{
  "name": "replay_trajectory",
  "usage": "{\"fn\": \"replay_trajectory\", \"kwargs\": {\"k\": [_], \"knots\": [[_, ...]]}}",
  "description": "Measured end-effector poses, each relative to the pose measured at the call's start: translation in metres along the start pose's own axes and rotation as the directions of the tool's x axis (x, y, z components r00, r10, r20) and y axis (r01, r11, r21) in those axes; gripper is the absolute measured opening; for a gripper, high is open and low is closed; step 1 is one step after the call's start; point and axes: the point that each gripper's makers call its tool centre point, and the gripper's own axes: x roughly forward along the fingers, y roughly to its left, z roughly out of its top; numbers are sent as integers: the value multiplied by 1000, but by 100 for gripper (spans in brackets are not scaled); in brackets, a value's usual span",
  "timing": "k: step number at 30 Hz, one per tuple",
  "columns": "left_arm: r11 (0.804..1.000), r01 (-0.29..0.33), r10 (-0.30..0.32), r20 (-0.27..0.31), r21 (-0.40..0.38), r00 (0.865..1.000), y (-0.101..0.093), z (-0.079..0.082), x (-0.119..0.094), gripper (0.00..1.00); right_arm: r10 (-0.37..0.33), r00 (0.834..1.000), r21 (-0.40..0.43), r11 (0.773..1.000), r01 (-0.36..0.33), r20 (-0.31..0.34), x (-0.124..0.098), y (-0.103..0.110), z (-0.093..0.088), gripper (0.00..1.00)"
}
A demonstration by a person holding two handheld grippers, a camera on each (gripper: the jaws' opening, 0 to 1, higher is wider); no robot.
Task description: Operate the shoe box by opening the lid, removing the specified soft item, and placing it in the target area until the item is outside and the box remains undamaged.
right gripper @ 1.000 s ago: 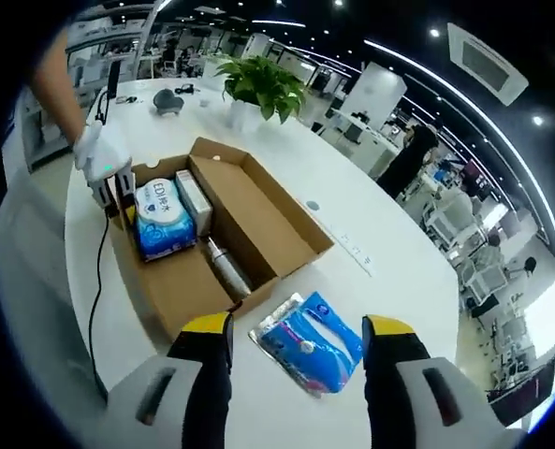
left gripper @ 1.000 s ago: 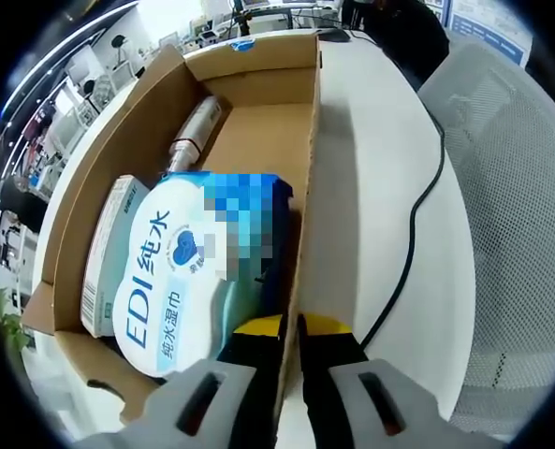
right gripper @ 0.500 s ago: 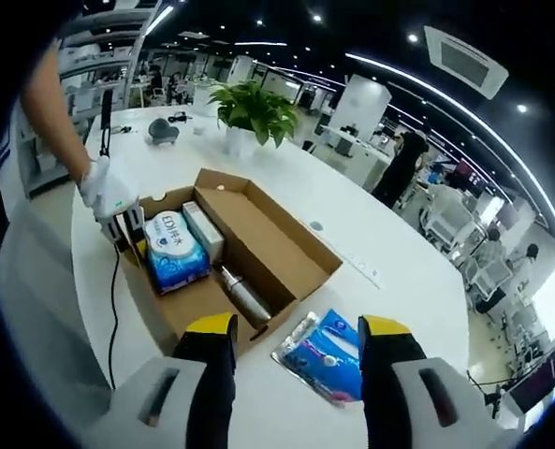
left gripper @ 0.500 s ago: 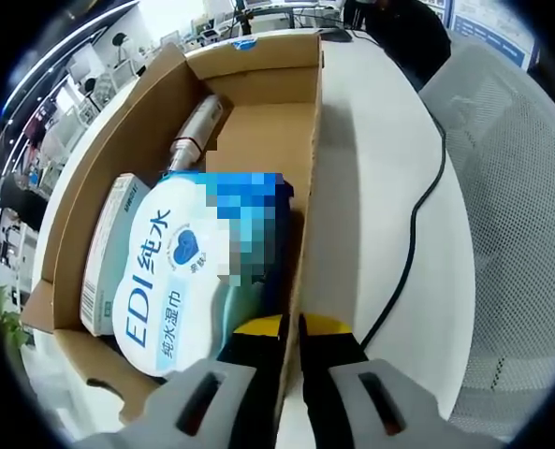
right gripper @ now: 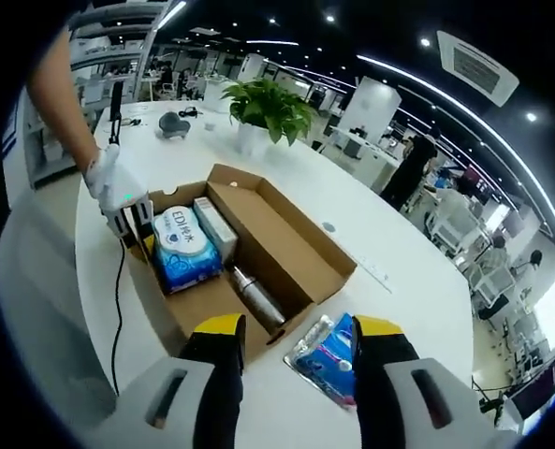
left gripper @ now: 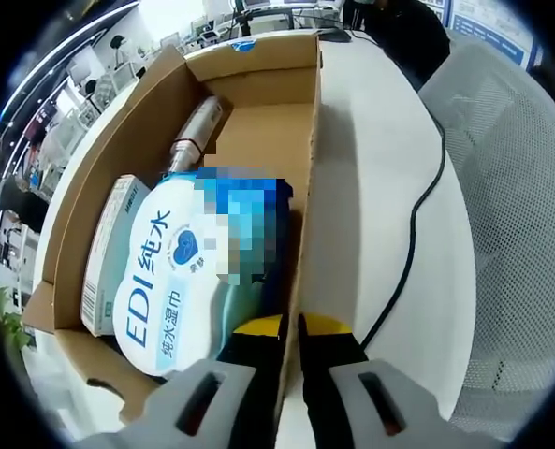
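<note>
1. Left gripper view: hardly anything differs from a second ago; the left gripper [left gripper: 291,327] stays clamped on the near wall of the shoe box [left gripper: 310,187], its yellow-tipped jaws narrow with the cardboard edge between them; the picture sits where it sat.
2. Inside the box, left to right: a white carton [left gripper: 104,253] along the far wall, the wet wipes pack [left gripper: 188,271] touching the carton and lying just beside the left jaw, a metal bottle [left gripper: 195,131] beyond them; a black cable [left gripper: 417,215] runs over the white table [left gripper: 371,168] outside.
3. Right gripper view: the camera has drawn closer to the box since a second ago; a gloved hand [right gripper: 113,182] holds the left gripper at the box's left end.
4. The right gripper [right gripper: 291,329] hangs wide and holds nothing; the blue soft pack [right gripper: 333,354] lies on the table outside the box, between the jaws, just beside the right one; a potted plant [right gripper: 268,108] stands behind.
</note>
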Motion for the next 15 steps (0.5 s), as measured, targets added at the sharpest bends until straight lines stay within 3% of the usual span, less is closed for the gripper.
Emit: {"fn": "replay_trajectory", "kwargs": {"k": [5,15], "knots": [[1000,7,-7,0,0,1000,0,0,0,4,22,1000,-49,999,-22,-14,6,11,2,43],[1000,3,-3,2,5,1000,1,0,1,4,31,999,-62,998,-32,-16,16,16,3,41]]}}
